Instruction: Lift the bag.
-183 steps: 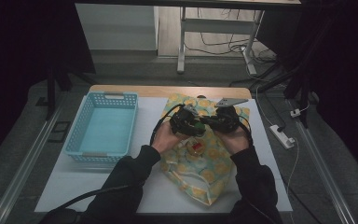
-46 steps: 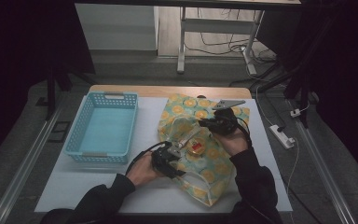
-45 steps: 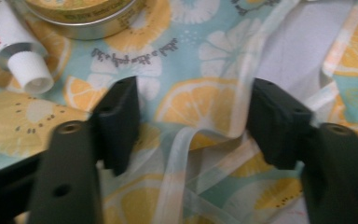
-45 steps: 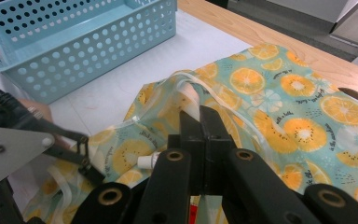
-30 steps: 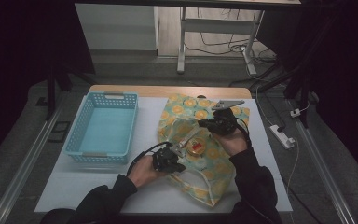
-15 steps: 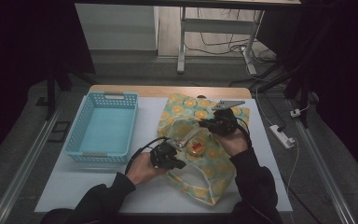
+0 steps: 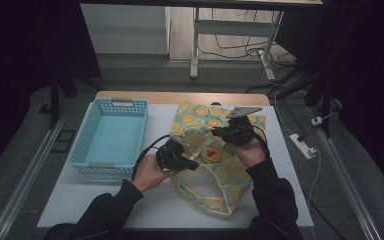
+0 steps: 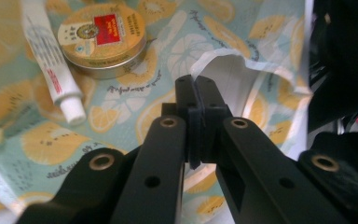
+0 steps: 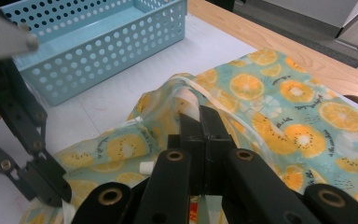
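High view: basket [image 7: 110, 137] (blue) beside fruit-print bag [image 7: 220, 175].

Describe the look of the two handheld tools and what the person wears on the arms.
Both the left tool and the right tool are black, each with two flat perforated jaws joined by brass-coloured rivets. A black cable loops from the left one; a grey three-cornered plate tops the right one. The person wears dark long sleeves.
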Demonstrator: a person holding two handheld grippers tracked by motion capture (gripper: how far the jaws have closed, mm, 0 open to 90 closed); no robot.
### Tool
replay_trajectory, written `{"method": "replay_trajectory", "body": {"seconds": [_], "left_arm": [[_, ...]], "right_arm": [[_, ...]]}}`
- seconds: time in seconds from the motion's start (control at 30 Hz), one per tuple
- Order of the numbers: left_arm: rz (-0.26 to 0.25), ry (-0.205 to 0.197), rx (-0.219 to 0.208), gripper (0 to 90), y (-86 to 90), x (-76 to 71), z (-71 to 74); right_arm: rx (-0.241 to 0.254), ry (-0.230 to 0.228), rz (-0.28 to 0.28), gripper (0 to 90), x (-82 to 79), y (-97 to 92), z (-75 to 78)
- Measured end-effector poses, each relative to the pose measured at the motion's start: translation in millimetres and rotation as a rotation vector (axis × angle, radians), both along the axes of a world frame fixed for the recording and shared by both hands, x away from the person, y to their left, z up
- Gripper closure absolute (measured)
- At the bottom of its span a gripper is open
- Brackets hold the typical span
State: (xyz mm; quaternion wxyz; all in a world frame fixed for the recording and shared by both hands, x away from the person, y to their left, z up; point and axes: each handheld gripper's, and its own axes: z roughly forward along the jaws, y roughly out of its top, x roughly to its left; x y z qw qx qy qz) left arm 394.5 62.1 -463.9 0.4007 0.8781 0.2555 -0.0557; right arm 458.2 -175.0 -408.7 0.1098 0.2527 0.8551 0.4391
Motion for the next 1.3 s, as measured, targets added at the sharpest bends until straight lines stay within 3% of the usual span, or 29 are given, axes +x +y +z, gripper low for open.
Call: {"method": "replay_trajectory", "body": {"seconds": [0.23, 0.8, 1.3], "left_arm": [[0.023, -0.006, -0.04, 89.7, 7.7, 8.3, 18.4], [0.069, 0.03, -0.156, 89.7, 35.8, 32.3, 62.4], [0.098, -0.034, -0.173, 89.7, 43.1, 44.2, 106.8]], "right_arm": [[0.021, 0.01, -0.003, 89.8, 1.1, -2.3, 2.1], [0.078, 0.013, 0.045, 89.8, -5.4, 3.3, 19.1], [0.082, -0.003, 0.084, 89.8, -9.0, 14.0, 41.9]]}}
